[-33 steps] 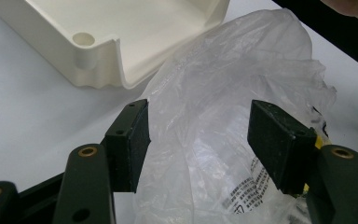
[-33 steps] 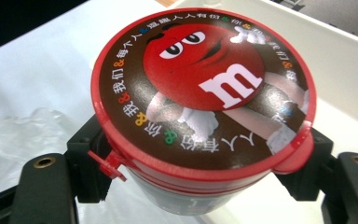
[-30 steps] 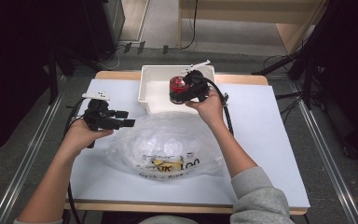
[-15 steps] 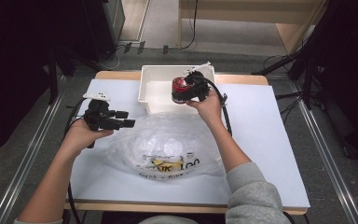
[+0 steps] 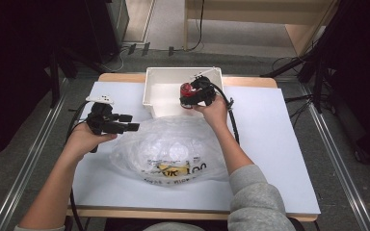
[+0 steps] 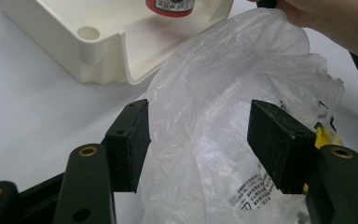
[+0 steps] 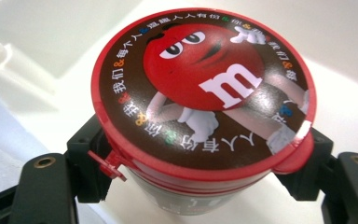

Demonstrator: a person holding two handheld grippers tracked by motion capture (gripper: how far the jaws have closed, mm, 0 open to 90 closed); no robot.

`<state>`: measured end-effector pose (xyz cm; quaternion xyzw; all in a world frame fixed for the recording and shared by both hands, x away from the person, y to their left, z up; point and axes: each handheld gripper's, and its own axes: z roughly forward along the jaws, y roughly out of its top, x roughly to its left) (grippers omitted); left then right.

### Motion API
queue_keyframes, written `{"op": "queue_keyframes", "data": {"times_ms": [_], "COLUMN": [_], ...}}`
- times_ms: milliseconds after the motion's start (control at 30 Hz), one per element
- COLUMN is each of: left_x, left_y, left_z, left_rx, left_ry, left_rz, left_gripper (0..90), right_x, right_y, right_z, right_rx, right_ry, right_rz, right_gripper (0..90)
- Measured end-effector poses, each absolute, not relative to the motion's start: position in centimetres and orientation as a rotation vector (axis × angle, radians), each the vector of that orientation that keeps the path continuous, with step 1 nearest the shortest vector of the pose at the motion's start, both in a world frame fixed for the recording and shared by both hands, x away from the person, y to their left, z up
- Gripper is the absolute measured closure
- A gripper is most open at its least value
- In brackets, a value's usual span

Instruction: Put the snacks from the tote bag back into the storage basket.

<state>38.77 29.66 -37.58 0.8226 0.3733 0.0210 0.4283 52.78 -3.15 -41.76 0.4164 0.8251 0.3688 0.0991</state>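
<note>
My right gripper (image 5: 191,92) clamps a red-lidded candy tub (image 7: 200,100) by its sides, over the white bin (image 5: 161,79) at the table's far edge (lid facing the camera). My left gripper (image 6: 198,140) stands wide open, holding nothing, beside the clear plastic bag (image 5: 168,149)

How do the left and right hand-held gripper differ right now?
The right hand-held gripper is clamped on a red-lidded candy tub; the left hand-held gripper holds nothing, its jaws open. The right one hangs over the white bin; the left sits beside the clear plastic bag, with bag film between its jaws but not pinched. Both have black two-jaw pads and are hand-held over the same white table.
</note>
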Motion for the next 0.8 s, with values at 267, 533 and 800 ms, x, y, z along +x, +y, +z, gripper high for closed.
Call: {"op": "queue_keyframes", "data": {"times_ms": [267, 533, 800], "left_x": [38.8, 38.8, 38.9], "left_y": [29.6, 29.6, 29.5], "left_z": [-37.8, -37.8, -37.9], "left_rx": [2.061, 2.057, 2.071], "left_ry": [0.932, 0.933, 0.926], "left_rz": [0.051, 0.055, 0.056], "left_gripper": [39.9, 39.9, 40.0], "right_x": [53.4, 53.8, 54.0], "right_y": [-2.7, -2.0, -2.0], "right_z": [-43.3, -44.3, -44.6], "right_rx": [1.260, 1.275, 1.279], "right_ry": [2.449, 2.446, 2.422], "right_rz": [1.076, 1.028, 1.036], "right_gripper": [26.1, 26.1, 26.0]}}
